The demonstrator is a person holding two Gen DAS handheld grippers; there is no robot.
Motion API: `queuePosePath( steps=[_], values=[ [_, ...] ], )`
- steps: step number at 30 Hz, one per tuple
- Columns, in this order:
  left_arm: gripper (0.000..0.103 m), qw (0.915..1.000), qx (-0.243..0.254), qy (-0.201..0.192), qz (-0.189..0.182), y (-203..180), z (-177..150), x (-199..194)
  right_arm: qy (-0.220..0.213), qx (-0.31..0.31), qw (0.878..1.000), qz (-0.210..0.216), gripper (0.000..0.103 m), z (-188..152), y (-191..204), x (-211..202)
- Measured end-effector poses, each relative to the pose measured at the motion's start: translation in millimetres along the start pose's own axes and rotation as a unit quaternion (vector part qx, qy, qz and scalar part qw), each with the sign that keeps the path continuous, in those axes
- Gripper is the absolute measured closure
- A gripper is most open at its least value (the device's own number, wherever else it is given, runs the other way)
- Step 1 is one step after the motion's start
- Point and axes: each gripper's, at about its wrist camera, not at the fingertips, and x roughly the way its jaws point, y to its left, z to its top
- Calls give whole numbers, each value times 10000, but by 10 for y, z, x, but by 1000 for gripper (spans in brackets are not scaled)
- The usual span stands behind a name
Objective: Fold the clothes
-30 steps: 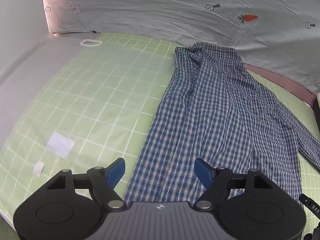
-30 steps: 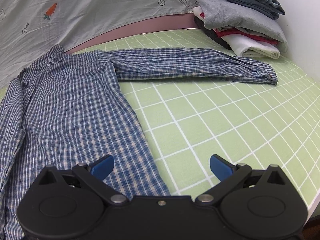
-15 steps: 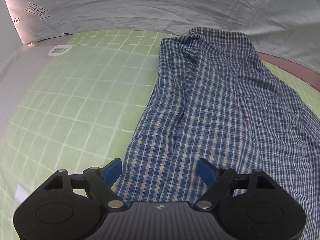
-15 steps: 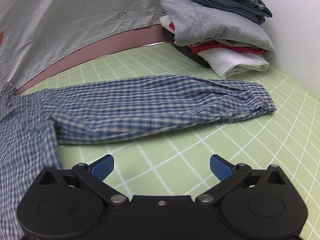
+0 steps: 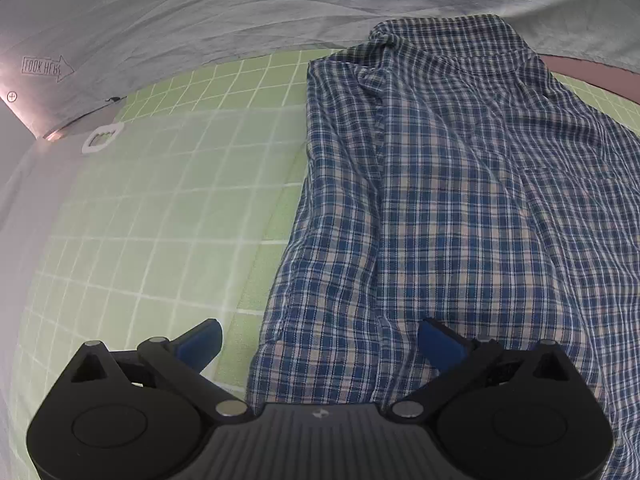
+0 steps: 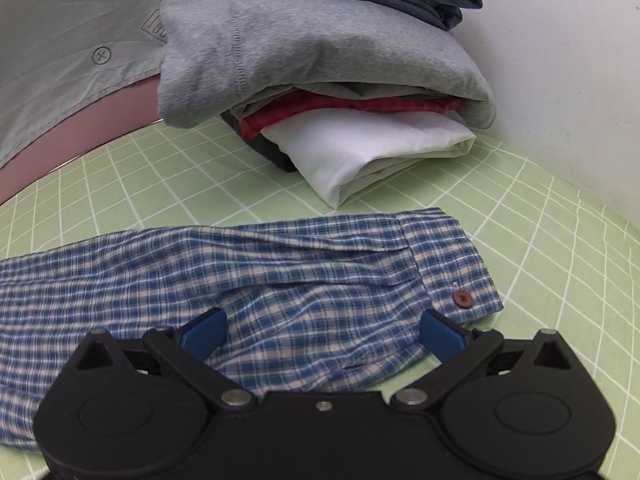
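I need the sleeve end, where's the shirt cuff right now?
In the right wrist view, the cuff lies flat on the green mat, just beyond the open right gripper, before the folded clothes pile.

A shirt (image 5: 460,208) lies spread on the gridded mat (image 5: 168,200), collar toward the draped sheet (image 5: 240,8) behind; its sleeve (image 6: 280,280) stretches right, before a stack of folded clothes (image 6: 320,80).
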Motion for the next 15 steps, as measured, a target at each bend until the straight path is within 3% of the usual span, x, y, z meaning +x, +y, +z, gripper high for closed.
queuePosePath(
  steps=[5,7,8,9,10,11,15],
  values=[
    [0,9992,-361,36,-175,78,-12,38,48,145,9999,-20,1,1,1,5],
    [0,9980,-546,103,-285,125,-12,60,35,85,9999,42,9,-2,17,-28],
    [0,9975,-617,129,-332,144,-11,69,-22,-29,9998,172,33,-5,30,-60],
    [0,9969,-677,148,-375,158,-10,79,-79,-143,9994,302,48,-9,44,-92],
    [0,9963,-738,166,-418,173,-8,89,-87,-288,9987,423,78,-5,65,-121],
    [0,9957,-790,180,-458,186,-7,97,-32,-450,9977,506,99,5,98,-142],
    [0,9945,-857,218,-555,211,-7,110,96,-651,9953,705,103,29,153,-239]
  ],
)
